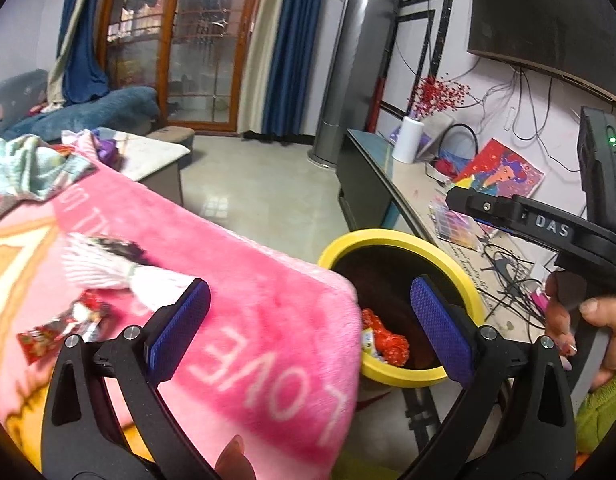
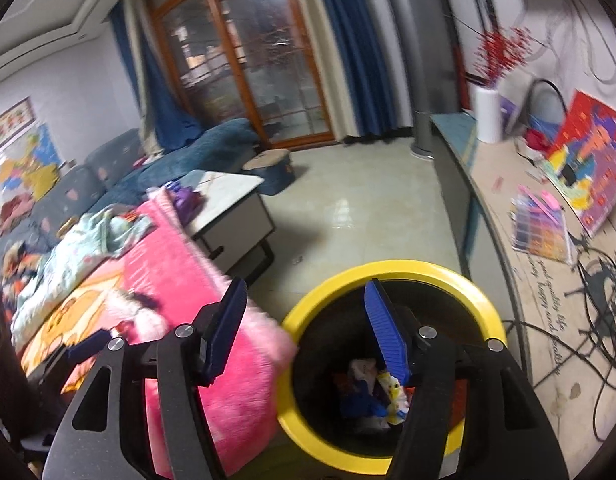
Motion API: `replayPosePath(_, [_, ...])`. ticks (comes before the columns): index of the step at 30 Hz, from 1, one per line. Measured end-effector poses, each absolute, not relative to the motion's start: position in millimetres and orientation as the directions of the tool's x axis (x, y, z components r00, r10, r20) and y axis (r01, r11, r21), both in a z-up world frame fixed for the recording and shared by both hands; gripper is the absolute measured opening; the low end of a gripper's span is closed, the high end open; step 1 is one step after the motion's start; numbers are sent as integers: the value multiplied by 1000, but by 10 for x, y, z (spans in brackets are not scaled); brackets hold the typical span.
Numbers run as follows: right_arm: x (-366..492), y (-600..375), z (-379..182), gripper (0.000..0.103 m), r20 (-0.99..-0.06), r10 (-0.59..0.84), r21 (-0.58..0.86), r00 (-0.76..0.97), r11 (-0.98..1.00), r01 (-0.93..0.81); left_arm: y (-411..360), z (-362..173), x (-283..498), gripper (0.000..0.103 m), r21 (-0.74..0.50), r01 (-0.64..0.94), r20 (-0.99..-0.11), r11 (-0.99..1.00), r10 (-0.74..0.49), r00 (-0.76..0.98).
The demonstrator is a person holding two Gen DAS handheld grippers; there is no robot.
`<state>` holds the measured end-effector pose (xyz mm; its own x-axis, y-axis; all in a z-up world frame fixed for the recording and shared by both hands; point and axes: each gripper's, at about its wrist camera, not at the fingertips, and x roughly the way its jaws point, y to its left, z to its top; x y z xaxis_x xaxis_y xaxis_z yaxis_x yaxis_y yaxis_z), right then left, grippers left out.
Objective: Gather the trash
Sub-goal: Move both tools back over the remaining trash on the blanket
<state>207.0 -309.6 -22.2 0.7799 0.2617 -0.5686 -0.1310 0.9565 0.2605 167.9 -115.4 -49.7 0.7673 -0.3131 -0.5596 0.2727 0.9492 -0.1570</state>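
Note:
A yellow-rimmed trash bin (image 1: 400, 240) stands beside a pink blanket (image 1: 247, 300); it also shows in the right wrist view (image 2: 392, 270). Red and yellow wrappers (image 1: 388, 344) lie inside it, with more trash (image 2: 372, 392) seen from above. A red wrapper (image 1: 63, 328) and a white crumpled wrapper (image 1: 103, 264) lie on the blanket. My left gripper (image 1: 312, 328) is open and empty over the blanket's edge. My right gripper (image 2: 308, 336) is open and empty above the bin's left rim. The right gripper's body (image 1: 548, 228) shows in the left wrist view.
A low coffee table (image 2: 231, 200) stands beyond the blanket. A long TV cabinet (image 2: 548, 280) on the right carries a white vase (image 2: 488, 114), a painting (image 2: 588, 160) and cables. A sofa (image 2: 107, 176) with clothes lies left. Tiled floor (image 2: 360, 208) runs to the glass door.

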Motion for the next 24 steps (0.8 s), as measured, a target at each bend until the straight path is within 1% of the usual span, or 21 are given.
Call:
replayPosePath(8, [1943,-2726,-104,63,-540,311,219,782,949,-226,-793,-411,1525,92,-140,198,-525,970,-243,816])
replayPosePath(12, [1931,-2515,-128,63,-553,346,207,758,938,-277,-613,-376,1493,92,-135,150,-516,979,-199,833])
replayPosePath(24, [1847,-2035,-189,65,-584,387,146,714,915,-377,-50,-335,1395,92,-166,17,-498,986,-98,862])
